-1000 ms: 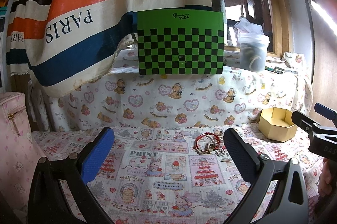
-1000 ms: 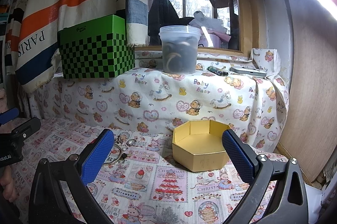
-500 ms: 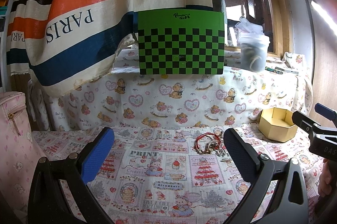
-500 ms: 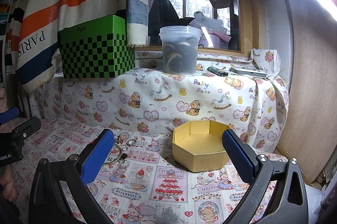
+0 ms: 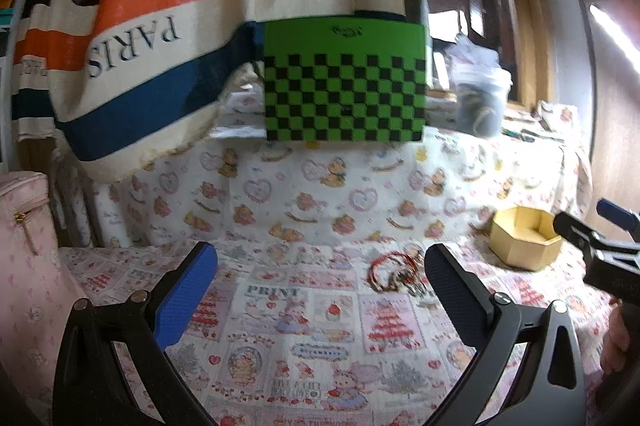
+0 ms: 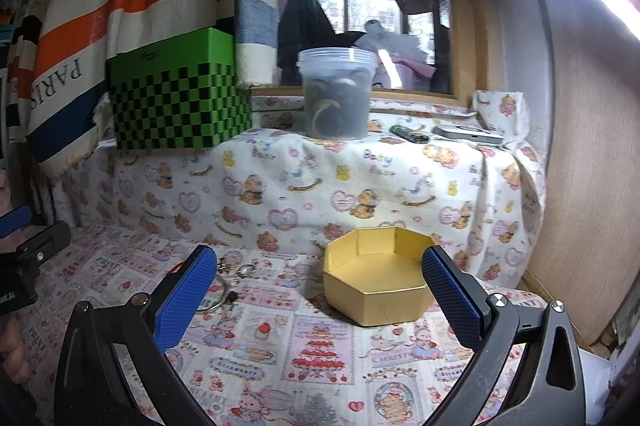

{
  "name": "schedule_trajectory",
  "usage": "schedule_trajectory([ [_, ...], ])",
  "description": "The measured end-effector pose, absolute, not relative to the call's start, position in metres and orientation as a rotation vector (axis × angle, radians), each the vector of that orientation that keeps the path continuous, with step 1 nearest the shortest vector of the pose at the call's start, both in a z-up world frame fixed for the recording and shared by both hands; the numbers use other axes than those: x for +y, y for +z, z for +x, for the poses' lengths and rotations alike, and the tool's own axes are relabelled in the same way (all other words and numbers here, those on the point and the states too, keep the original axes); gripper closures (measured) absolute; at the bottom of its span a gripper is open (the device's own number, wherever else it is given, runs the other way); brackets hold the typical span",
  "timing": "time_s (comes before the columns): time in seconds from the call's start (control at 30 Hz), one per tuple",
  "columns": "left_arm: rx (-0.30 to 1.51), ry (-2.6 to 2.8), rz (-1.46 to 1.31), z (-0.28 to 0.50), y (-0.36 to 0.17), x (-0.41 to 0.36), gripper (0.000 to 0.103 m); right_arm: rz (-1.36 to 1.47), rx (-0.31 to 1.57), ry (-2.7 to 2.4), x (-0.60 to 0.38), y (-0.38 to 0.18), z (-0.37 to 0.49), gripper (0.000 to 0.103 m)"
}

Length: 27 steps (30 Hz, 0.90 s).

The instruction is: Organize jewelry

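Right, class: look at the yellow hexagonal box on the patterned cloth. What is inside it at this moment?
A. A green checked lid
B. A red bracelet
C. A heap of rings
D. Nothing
D: the yellow box shows only its bare inner floor, while the jewelry pile lies on the cloth to its left.

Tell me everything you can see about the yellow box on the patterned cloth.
The yellow box is a low, open-topped tray with flat angled sides, hexagonal or octagonal, and looks like gold-toned card. No lid is on it, and its inside appears empty. It sits upright on the printed cloth, near the draped ledge behind. The jewelry pile lies apart, to its left. The open right gripper frames it without touching.
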<state>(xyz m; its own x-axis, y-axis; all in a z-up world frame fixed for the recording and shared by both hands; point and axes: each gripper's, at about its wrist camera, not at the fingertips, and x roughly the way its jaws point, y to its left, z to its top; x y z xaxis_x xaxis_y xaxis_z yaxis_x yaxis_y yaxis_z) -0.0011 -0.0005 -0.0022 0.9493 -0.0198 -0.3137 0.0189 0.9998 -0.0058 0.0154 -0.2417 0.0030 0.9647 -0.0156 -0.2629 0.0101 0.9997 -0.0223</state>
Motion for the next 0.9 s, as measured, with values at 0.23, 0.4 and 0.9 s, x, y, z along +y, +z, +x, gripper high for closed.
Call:
schedule_trajectory([
  [0.23,0.393,-0.03,-0.048,0.01,0.008,0.011,0.0,-0.048,0.304,0.034,-0.241,0.011,0.022,0.0],
  [0.4,0.372,-0.012,-0.027,0.013,0.04,0.011,0.0,-0.016,0.262,0.126,-0.237,0.047,0.013,0.0],
  [0.9,0.38,-0.005,-0.07,0.056,0.096,-0.011,0.0,0.183,0.44,0.134,-0.239,0.089,0.087,0.04],
])
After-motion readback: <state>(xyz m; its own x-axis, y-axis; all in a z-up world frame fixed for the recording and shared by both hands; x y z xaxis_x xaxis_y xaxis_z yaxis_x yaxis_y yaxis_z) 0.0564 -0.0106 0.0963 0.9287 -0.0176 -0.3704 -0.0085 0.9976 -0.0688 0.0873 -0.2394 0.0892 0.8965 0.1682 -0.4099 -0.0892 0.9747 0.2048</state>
